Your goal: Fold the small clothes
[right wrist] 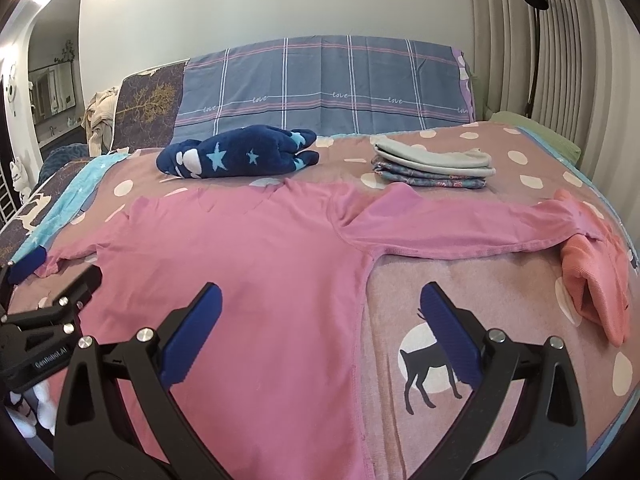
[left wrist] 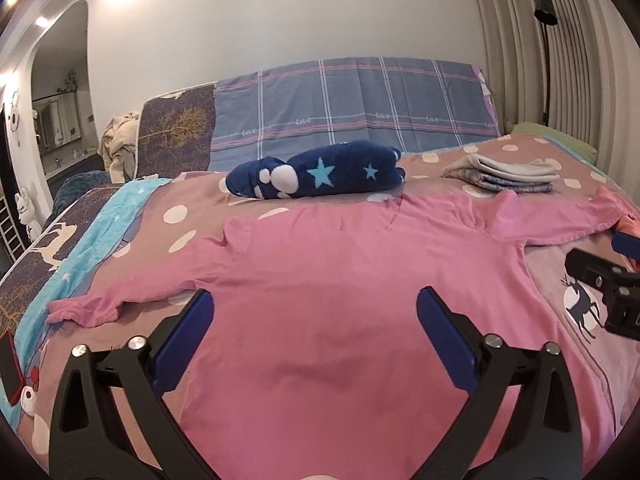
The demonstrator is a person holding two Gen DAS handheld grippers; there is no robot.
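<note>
Bedroom, bed (right wrist: 460, 288) with a dotted pink-brown cover and a plaid headboard drape at the far side; curtains and a floor lamp far right. Pink long-sleeved top (right wrist: 248, 264) lies spread flat across the near middle of the bed, body toward the camera, both sleeves out to left and right; no fold in it yet as far as I can see. Folded stack (right wrist: 432, 168) of grey and patterned pieces sits far right, so some items look done; dark blue starred bundle (right wrist: 236, 156) far centre, rolled or bunched, can't tell if it counts as finished. Orange-pink garment (right wrist: 592, 280) crumpled at the right edge, touching the right sleeve end; still to do. Left gripper (left wrist: 314, 320) over the top's body, jaws wide, nothing between them; right gripper (right wrist: 320, 312) straddling the top's right side seam, jaws wide, empty. My read: early on this garment; sleeves in first, then body folds, then the orange piece.
</note>
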